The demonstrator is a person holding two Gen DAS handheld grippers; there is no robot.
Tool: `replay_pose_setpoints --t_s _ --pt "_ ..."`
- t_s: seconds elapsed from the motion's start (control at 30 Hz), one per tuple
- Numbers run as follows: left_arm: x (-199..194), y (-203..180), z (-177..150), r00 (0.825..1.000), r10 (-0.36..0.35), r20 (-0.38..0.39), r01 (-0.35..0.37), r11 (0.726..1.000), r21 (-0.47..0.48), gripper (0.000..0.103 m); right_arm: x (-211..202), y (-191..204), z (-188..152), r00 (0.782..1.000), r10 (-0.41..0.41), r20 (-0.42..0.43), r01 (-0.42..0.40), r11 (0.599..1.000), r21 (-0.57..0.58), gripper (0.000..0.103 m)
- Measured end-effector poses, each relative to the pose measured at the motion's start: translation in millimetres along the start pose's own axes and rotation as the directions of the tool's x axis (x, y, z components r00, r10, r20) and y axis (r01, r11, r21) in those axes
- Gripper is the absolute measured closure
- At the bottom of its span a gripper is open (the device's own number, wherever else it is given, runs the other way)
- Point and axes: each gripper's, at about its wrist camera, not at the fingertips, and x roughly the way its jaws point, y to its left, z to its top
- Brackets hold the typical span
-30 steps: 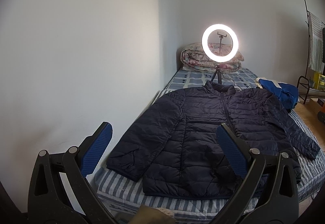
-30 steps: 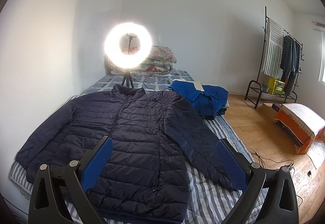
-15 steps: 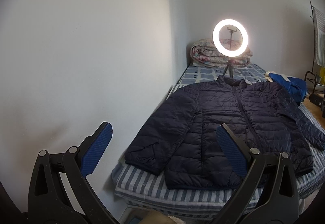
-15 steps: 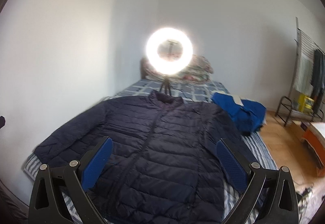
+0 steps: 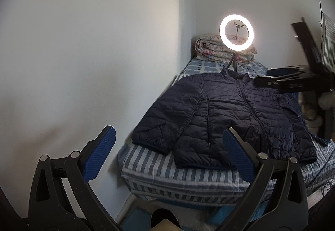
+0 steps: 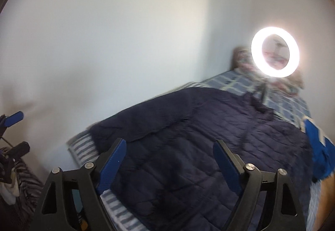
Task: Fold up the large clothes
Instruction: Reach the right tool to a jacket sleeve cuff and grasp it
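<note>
A lit ring light point(image 5: 236, 35) is the brightest thing in both views; in the right wrist view point(image 6: 275, 52) it blooms with glare and washes out the wall around it. The left wrist view is sharp but dim, the dark jacket point(image 5: 230, 118) keeping its quilting. The right wrist view is smeared by motion blur. Both frames curve at the edges, with black corners.

- The left claw point(image 5: 169, 155) points forward and somewhat downward, its blue-padded fingers point(image 5: 100, 155) spread wide with nothing between them.
- The right claw point(image 6: 169, 166) tilts downward, rolled to one side; its jaws have just been closing a little, yet stand well apart, gripping nothing.
- In the left wrist view, the right claw point(image 5: 293, 82) reaches in from the right edge.
</note>
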Motion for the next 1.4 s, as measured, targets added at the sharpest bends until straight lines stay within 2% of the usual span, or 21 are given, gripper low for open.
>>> replay_pose_setpoints --t_s 0.13,0.37,0.53,0.63,0.83,1.1,1.27,1.33,1.4 --pt "-6 13 -9 0.999 -0.024 -0.023 0.023 0.999 -0.040 0.000 38 42 6 0.988 0.128 -0.083 -0.135 0.987 -0.082 0.031" --pt "-8 22 -16 0.999 -0.020 -0.031 0.018 0.999 -0.046 0.000 113 105 2 0.941 0.229 -0.249 -0.276 0.945 -0.176 0.053" --pt "-7 27 -18 0.998 -0.027 -0.049 0.024 0.998 -0.052 0.000 163 141 -7 0.899 0.276 -0.340 -0.360 0.907 -0.216 0.054" --pt "-3 30 -19 0.998 -0.030 -0.059 0.027 0.998 -0.057 0.000 189 158 -12 0.872 0.298 -0.389 -0.400 0.891 -0.214 0.060" --pt "0 36 -20 0.997 -0.034 -0.066 0.029 0.997 -0.078 0.000 234 191 -24 0.831 0.323 -0.454 -0.459 0.858 -0.230 0.061" --pt "6 44 -22 0.996 -0.025 -0.083 0.016 0.995 -0.099 0.000 282 210 -38 0.807 0.294 -0.513 -0.457 0.860 -0.227 0.063" --pt "10 49 -23 0.995 -0.018 -0.094 0.007 0.994 -0.109 0.000 293 213 -42 0.807 0.277 -0.522 -0.453 0.857 -0.245 0.064" --pt "11 49 -23 0.995 -0.017 -0.097 0.006 0.994 -0.110 0.000 295 213 -41 0.807 0.270 -0.525 -0.449 0.858 -0.248 0.069" --pt "11 47 -23 0.995 -0.016 -0.098 0.005 0.994 -0.107 0.000 298 211 -40 0.809 0.264 -0.525 -0.440 0.864 -0.245 0.080"
